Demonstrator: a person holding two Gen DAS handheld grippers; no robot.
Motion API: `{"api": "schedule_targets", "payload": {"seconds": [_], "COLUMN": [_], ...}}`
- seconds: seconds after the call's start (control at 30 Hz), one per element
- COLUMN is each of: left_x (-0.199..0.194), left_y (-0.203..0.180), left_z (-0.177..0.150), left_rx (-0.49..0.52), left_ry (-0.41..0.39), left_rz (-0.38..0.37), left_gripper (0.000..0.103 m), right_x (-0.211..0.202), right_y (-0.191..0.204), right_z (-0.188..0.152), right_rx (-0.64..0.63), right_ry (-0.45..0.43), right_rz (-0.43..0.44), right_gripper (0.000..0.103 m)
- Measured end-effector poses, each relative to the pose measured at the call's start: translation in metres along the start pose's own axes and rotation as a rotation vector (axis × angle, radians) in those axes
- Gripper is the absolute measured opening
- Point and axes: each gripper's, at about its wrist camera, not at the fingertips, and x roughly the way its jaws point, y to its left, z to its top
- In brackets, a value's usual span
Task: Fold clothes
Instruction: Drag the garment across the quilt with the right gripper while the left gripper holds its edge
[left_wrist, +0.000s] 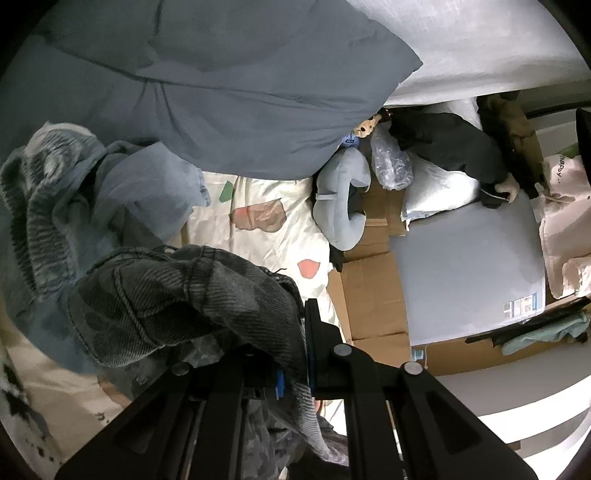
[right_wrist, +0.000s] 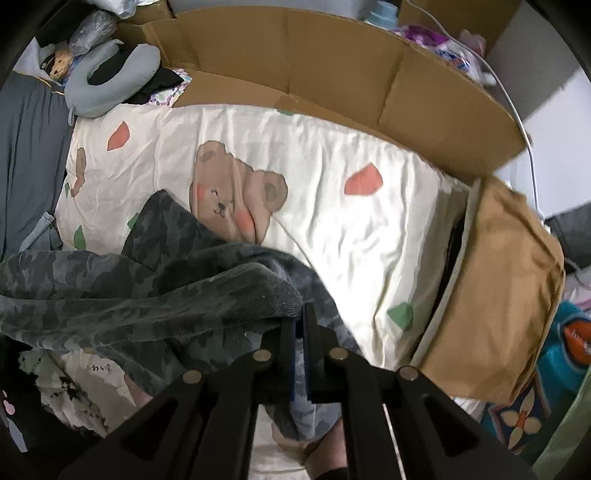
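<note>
Both grippers are clamped on one camouflage-print garment: left gripper (left_wrist: 301, 332) has its two fingers closed on a dark ribbed hem fold, and right gripper (right_wrist: 299, 332) pinches a thin layer of the same camouflage garment (right_wrist: 140, 291) between nearly touching fingers. That garment lies bunched on one cream bedsheet (right_wrist: 332, 229) printed with one full bear face, beside a second piece of clothing, one crumpled blue garment (left_wrist: 122, 192). Around the bed: one grey-blue neck pillow (right_wrist: 110, 88), one small doll (right_wrist: 59, 64), one flattened cardboard sheet (right_wrist: 332, 62), one dark blue duvet (left_wrist: 221, 92) and one tan bag (right_wrist: 495, 295).
</note>
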Motion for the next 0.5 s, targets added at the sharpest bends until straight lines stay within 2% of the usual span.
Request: {"api": "schedule_targets", "payload": {"seconds": [0.23, 0.5], "left_x": [0.036, 0.085], "left_y": [-0.011, -0.007], "left_z": [0.021, 0.046], "left_rx": [0.041, 0.045], "left_ry": [0.010, 0.016], "left_rz": [0.030, 0.065], "left_gripper": [0.007, 0.007], "right_x": [0.013, 0.038], "right_y": [0.006, 0.013], "right_z": [0.038, 0.076], "right_rx": [-0.007, 0.014], "right_ry": [-0.011, -0.027], "right_rz": [-0.010, 0.005], "right_gripper": [0.003, 0.003]}}
